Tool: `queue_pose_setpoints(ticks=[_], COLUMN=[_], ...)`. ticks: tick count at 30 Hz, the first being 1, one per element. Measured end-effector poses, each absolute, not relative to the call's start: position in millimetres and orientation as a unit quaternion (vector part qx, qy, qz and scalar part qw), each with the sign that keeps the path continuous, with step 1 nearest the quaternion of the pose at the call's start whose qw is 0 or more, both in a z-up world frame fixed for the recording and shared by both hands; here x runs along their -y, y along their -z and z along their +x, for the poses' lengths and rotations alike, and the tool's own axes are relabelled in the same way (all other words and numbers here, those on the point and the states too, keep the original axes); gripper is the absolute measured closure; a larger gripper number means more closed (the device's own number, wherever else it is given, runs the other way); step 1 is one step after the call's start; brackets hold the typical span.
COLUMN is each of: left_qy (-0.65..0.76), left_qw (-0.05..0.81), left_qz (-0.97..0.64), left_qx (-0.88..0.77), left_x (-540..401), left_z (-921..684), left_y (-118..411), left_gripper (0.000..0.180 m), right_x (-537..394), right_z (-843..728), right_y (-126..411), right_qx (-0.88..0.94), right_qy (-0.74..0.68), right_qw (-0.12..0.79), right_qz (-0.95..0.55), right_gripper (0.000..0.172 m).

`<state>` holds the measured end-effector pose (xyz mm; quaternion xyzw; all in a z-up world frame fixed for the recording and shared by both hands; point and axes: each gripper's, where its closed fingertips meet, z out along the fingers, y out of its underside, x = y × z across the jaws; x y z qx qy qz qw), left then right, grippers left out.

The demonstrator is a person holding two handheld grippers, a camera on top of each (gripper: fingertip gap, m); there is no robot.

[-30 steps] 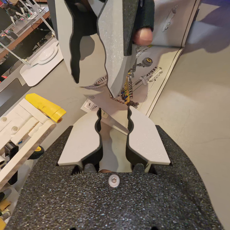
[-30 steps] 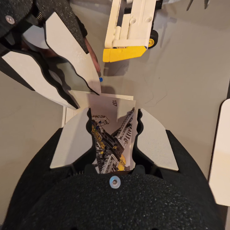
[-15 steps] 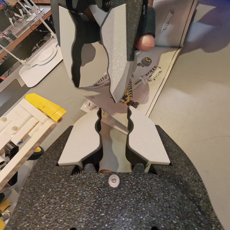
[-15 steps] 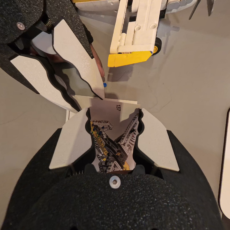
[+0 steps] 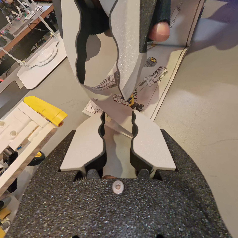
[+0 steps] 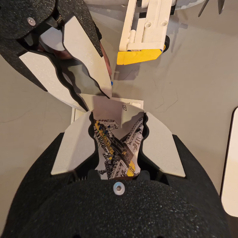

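Grey surface carries an open brick-set instruction booklet (image 5: 167, 82), with a white and yellow brick vehicle (image 6: 144, 32) just beside it. One page (image 6: 109, 110) curls up off the booklet and bows between the right gripper (image 6: 118, 114), whose jaws stand wide apart and do not clearly pinch it. The left gripper (image 5: 117, 114) hangs over the booklet's near corner, jaws partly open and empty, its tip touching the lifted page's edge near a small blue pin (image 6: 111, 83)

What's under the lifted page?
Under the lifted page, the booklet's next page shows only at its corner; the rest is covered. Grey table surrounds it.
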<state>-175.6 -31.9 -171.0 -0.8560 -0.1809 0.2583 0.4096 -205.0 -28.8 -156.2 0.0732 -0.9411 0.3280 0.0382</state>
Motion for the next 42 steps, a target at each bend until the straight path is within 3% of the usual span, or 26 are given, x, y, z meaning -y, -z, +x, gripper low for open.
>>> queue_pose_setpoints(ticks=[16, 24, 31, 42], left_qy=[-0.258, -0.259, -0.261, -0.258], left_qw=[0.403, 0.399, 0.398, 0.401], left_qz=[-0.860, -0.862, -0.863, -0.862], left_qx=[0.177, 0.174, 0.170, 0.168], left_x=[31.6, 31.4, 31.1, 30.8], left_z=[-175.3, -175.0, -174.4, -173.7], left_y=[173.6, 174.9, 175.2, 174.6], left_gripper=[0.140, 0.140, 0.140, 0.140], right_x=[27.2, 31.0, 21.3, 21.2], right_z=[-205.9, -213.0, -217.9, -223.5], right_y=[157.0, 150.8, 167.7, 174.2], right_qx=[0.941, 0.911, 0.864, 0.851], right_qy=[-0.325, -0.296, -0.161, -0.080], right_qw=[0.049, 0.200, 0.302, 0.264], right_qz=[0.080, 0.206, 0.370, 0.447], right_gripper=[0.100, 0.099, 0.094, 0.090])
